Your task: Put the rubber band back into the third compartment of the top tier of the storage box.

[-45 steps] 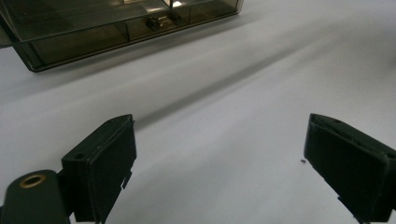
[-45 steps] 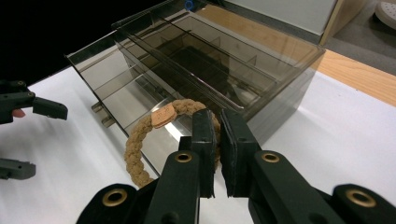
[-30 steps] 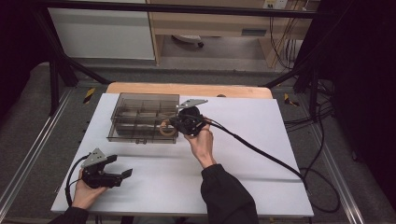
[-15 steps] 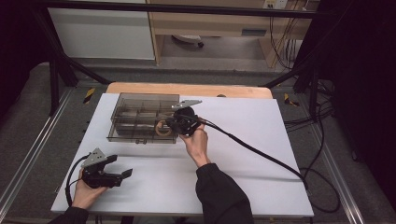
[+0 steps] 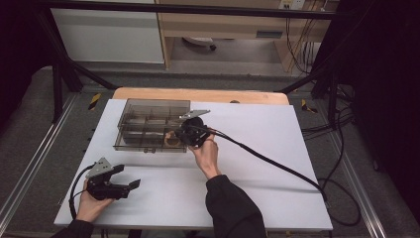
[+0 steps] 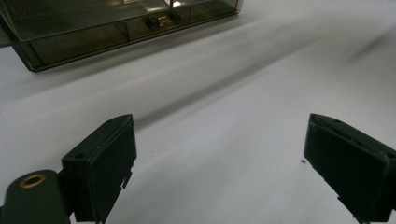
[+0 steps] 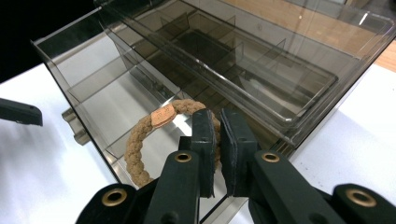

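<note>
R claw (image 7: pixel 218 154) clamped on braided ring (image 7: pixel 140 140) over organizer box (image 7: pixel 289 88); L claw (image 6: pixel 224 158) wide open, empty.

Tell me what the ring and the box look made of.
Ring: braided tan cord, likely fibre or fabric; the plaited, fuzzy weave shows, plus a small coppery tag, metal or leather, can't tell. Box: smoky clear hard plastic, probably acrylic; glossy, see-through walls and dividers with sharp reflections.

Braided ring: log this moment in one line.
right gripper: shut on ring | ring: over a near box compartment | left gripper: open, over table
</note>
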Action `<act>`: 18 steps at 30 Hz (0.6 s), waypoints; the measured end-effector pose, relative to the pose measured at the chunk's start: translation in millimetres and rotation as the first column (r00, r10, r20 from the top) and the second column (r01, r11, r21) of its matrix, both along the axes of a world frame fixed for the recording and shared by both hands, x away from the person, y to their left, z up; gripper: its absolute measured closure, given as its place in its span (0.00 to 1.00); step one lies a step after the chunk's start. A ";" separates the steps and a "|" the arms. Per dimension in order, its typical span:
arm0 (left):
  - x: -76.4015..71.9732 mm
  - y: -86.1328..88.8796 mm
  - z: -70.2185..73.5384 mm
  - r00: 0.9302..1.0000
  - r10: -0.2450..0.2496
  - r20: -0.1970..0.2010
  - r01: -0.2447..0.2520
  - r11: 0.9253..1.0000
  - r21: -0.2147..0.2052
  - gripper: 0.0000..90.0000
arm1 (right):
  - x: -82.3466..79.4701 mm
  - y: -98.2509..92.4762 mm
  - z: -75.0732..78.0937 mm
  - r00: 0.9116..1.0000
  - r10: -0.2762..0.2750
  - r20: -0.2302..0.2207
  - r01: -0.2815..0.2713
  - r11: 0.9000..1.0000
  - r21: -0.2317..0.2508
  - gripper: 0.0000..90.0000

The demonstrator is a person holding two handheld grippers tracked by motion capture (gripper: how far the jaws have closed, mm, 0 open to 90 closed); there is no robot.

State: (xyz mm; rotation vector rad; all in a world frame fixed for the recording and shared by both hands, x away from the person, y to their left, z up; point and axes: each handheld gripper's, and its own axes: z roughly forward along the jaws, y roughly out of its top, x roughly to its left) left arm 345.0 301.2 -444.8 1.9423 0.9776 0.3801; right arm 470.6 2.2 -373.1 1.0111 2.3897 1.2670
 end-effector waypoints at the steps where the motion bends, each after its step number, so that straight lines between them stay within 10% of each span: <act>1: 0.0 -0.1 -0.1 1.000 0.000 0.000 0.000 1.000 0.000 0.10 | -0.3 0.4 -0.8 1.000 -0.001 -0.001 0.001 1.000 -0.003 0.94; 18: 0.0 -0.4 -0.1 1.000 -0.004 0.000 0.004 1.000 0.003 0.10 | -8.8 -3.4 9.3 0.999 0.025 0.033 -0.026 1.000 0.014 0.79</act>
